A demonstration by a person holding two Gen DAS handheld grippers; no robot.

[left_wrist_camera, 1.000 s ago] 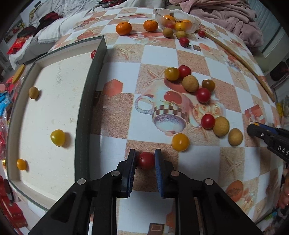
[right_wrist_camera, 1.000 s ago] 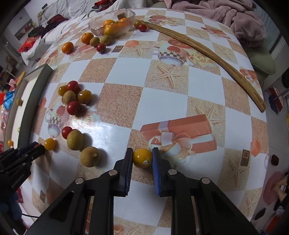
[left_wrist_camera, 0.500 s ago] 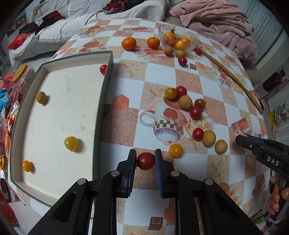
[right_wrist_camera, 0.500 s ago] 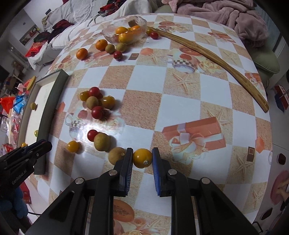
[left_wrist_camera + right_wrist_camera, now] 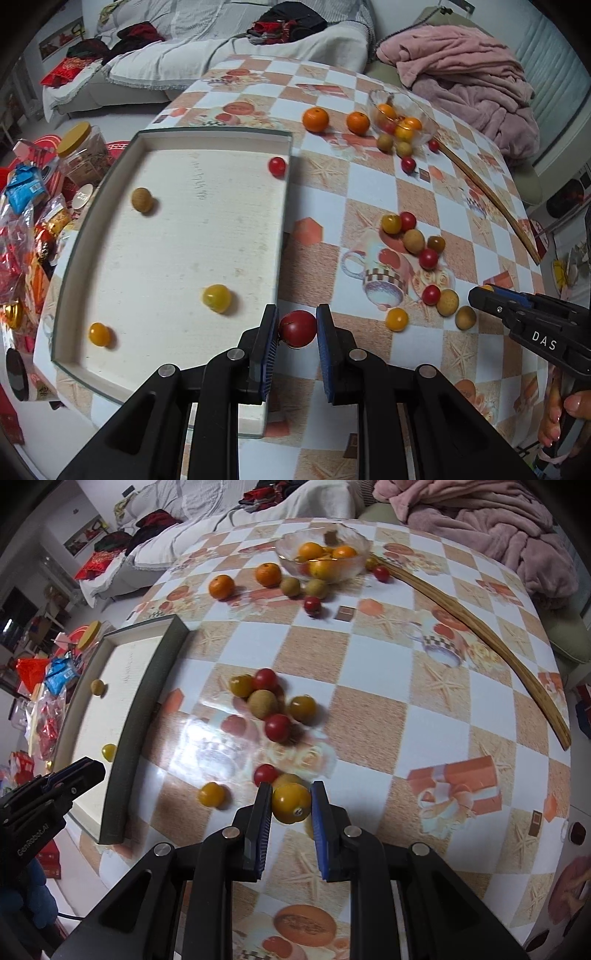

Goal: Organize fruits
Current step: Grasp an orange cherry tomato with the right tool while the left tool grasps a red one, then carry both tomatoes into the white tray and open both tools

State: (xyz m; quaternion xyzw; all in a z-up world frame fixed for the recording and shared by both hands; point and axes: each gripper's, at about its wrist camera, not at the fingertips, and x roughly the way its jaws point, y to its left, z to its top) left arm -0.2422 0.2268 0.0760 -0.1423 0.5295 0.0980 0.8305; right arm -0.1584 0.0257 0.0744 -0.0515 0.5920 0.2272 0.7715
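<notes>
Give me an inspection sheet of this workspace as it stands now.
Surface: checkered table.
Job's things: tray holds five small fruits; loose fruits on the table; bowl holds fruit.
Clutter: wooden stick; snack packets beside the table.
Grippers: left gripper shut on red tomato; right gripper shut on yellow tomato.
Cables: nothing seen.
Surroundings: pink blanket, sofa.

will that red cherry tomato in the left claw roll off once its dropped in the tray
Probably: the red tomato is round and smooth, and the tray floor looks flat. Its raised rim should likely stop it. It looks thin-skinned, so a hard squeeze might split it.
</notes>
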